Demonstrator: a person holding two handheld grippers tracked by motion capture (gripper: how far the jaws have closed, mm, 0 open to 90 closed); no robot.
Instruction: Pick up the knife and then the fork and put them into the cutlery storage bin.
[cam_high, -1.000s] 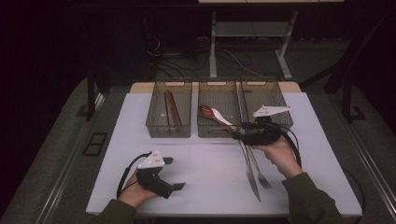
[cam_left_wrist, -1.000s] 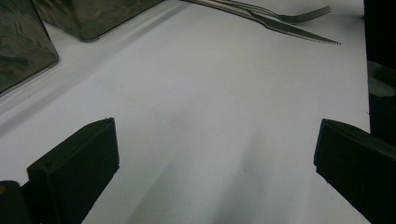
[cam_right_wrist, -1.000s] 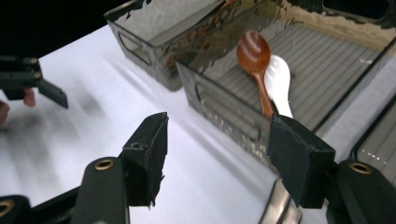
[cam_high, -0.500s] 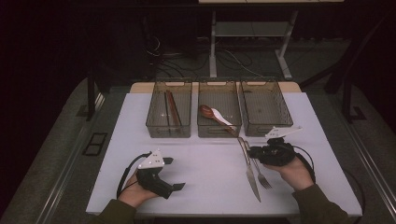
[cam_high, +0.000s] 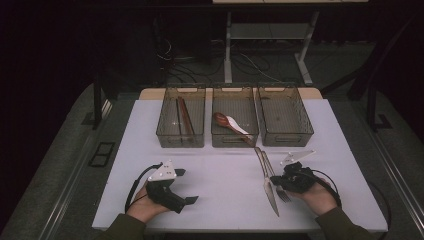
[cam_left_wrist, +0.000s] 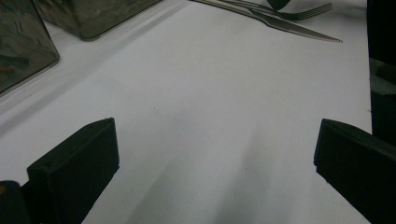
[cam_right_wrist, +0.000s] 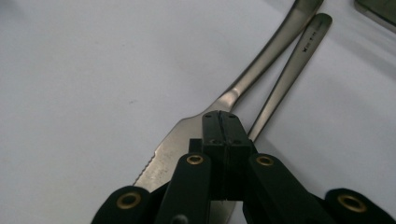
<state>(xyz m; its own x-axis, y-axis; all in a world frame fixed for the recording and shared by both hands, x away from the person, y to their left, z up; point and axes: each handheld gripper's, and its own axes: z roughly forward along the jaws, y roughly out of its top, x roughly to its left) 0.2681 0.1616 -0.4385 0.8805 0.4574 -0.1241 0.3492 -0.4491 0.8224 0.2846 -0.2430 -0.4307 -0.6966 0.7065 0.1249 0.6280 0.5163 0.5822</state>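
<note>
A steel knife (cam_high: 270, 192) and a fork (cam_high: 281, 194) lie side by side on the white table, right of centre. My right gripper (cam_high: 275, 181) sits low over them. In the right gripper view its jaws (cam_right_wrist: 219, 116) have just been closing and now meet with nothing between them, right above the knife (cam_right_wrist: 261, 60), where blade meets handle, with the fork (cam_right_wrist: 299, 51) beside it. My left gripper (cam_high: 186, 186) rests open at the near left. The left gripper view shows bare table between its jaws (cam_left_wrist: 215, 158), with the knife (cam_left_wrist: 299, 30) farther off.
Three clear bins stand in a row at the back of the table. The left bin (cam_high: 165, 135) holds brown chopsticks (cam_high: 184, 115), the middle bin (cam_high: 235, 145) a brown and a white spoon (cam_high: 235, 124), and the right bin (cam_high: 287, 142) looks empty.
My right hand has come back from the middle bin toward the near right and sunk onto the knife and fork. Its jaws have closed. The left hand has stayed put.
</note>
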